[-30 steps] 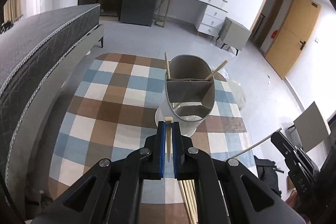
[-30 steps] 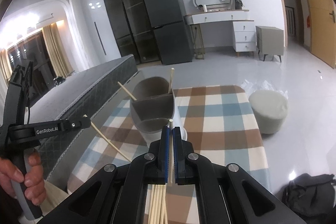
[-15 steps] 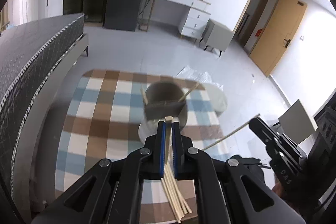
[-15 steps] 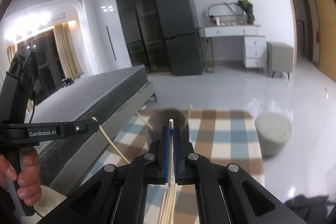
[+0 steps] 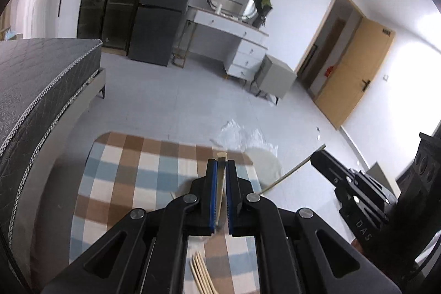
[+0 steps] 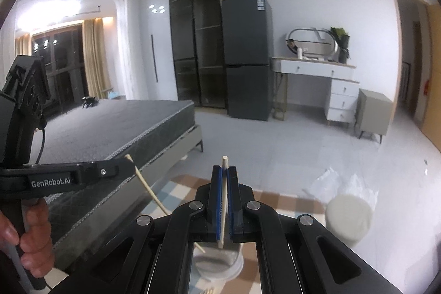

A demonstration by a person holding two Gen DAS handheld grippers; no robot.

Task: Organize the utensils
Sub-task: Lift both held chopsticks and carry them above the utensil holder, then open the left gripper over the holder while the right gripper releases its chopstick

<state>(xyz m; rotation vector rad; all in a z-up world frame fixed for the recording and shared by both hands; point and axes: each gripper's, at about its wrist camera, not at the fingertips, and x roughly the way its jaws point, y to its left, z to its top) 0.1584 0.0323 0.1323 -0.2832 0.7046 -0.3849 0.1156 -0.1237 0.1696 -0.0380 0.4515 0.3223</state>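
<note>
In the left wrist view my left gripper point(image 5: 220, 164) is shut on a pale wooden chopstick point(image 5: 220, 183) that stands up between its blue pads. At the right, my right gripper point(image 5: 321, 156) holds a second chopstick point(image 5: 292, 172) slanting down to the left. The right wrist view shows the right gripper point(image 6: 224, 170) shut on its chopstick point(image 6: 224, 183), and the left gripper point(image 6: 121, 166) at the left with its chopstick point(image 6: 148, 189). The grey utensil holder point(image 6: 217, 263) on its white base shows only in part below the right gripper. Several loose chopsticks point(image 5: 201, 274) lie on the checked tablecloth point(image 5: 124, 170).
A dark bed point(image 6: 110, 128) runs along the left of the table. A white round stool point(image 6: 348, 219) and crumpled plastic stand on the floor to the right. A person's hand point(image 6: 33, 239) grips the left handle. A fridge, a dressing table and a door are far off.
Both grippers have risen, each keeping its chopstick. The utensil holder has slid down the pictures and is now mostly hidden behind the gripper bodies. More floor and far wall show.
</note>
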